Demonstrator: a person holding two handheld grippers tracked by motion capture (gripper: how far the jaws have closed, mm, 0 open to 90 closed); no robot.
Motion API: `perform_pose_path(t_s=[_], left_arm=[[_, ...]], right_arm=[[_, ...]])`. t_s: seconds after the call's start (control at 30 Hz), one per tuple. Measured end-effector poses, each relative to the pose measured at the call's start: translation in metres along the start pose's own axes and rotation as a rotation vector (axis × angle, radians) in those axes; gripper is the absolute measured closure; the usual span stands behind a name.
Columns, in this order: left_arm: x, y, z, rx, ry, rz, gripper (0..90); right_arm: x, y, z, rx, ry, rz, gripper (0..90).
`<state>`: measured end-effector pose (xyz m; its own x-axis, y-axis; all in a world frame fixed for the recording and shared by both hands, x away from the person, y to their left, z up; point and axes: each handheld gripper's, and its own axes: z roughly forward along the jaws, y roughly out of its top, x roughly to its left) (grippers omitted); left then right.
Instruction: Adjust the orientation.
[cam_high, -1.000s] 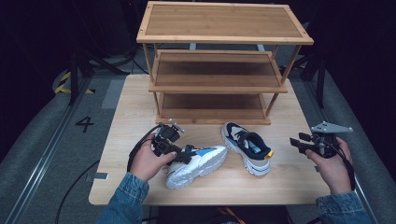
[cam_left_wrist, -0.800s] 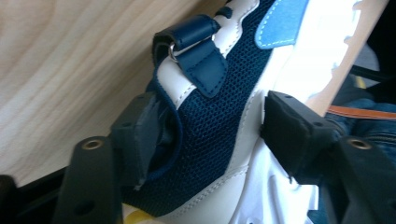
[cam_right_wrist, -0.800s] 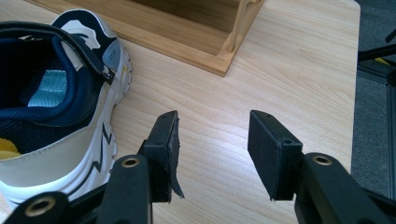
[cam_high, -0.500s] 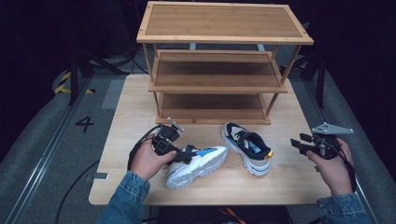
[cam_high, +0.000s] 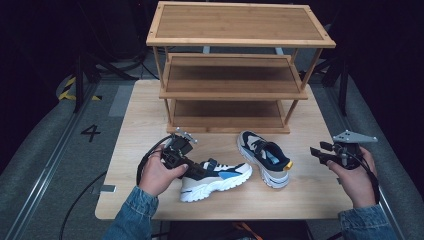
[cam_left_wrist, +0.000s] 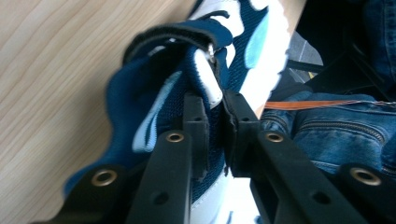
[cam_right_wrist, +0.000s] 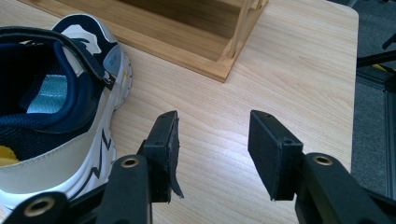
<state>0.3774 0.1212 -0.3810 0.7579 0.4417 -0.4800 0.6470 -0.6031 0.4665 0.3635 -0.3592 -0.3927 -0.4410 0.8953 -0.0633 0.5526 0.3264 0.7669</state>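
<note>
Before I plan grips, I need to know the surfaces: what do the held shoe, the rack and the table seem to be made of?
Held shoe: navy upper looks like woven mesh, matte, with a fine weave showing; white sole looks like smooth rubber or foam. Rack: probably bamboo or wood, with fine straight grain and a satin finish. Table: pale wood or wood-look laminate, with a printed-looking grain and a slight sheen.

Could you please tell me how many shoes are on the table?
2: one shoe near the front edge, clamped in the left gripper; the other shoe stands free right of it.
</note>
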Motion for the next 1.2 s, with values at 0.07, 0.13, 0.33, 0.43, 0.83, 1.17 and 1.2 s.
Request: perform_pose_path(t_s=[0.07,0.13,0.33,0.43,0.83,1.17,1.2], left_arm=[[-0.004,0.000,-0.001,-0.011,0.009,0.013,82.9],[-0.007,0.000,-0.005,-0.025,0.046,0.022,83.0],[0.001,-0.001,-0.018,-0.075,0.133,0.001,82.9],[0.010,-0.002,-0.028,-0.109,0.177,-0.013,82.8],[0.018,0.002,-0.015,-0.024,0.268,-0.038,81.4],[0.007,0.002,0.014,0.110,0.230,-0.053,78.2],[0.007,0.001,0.014,0.097,0.228,-0.047,78.2]], right_arm=[[0.000,0.000,0.000,0.001,0.001,-0.004,54.4],[0.000,0.000,0.001,0.001,0.003,-0.003,54.4],[0.000,0.000,0.002,0.001,0.004,-0.002,54.2],[0.001,0.000,0.001,0.002,0.002,-0.002,54.2],[0.002,-0.002,0.002,0.007,0.005,0.000,53.1],[0.001,-0.001,0.001,-0.004,0.005,-0.008,52.6],[0.001,-0.001,0.001,-0.004,0.005,-0.008,52.6]])
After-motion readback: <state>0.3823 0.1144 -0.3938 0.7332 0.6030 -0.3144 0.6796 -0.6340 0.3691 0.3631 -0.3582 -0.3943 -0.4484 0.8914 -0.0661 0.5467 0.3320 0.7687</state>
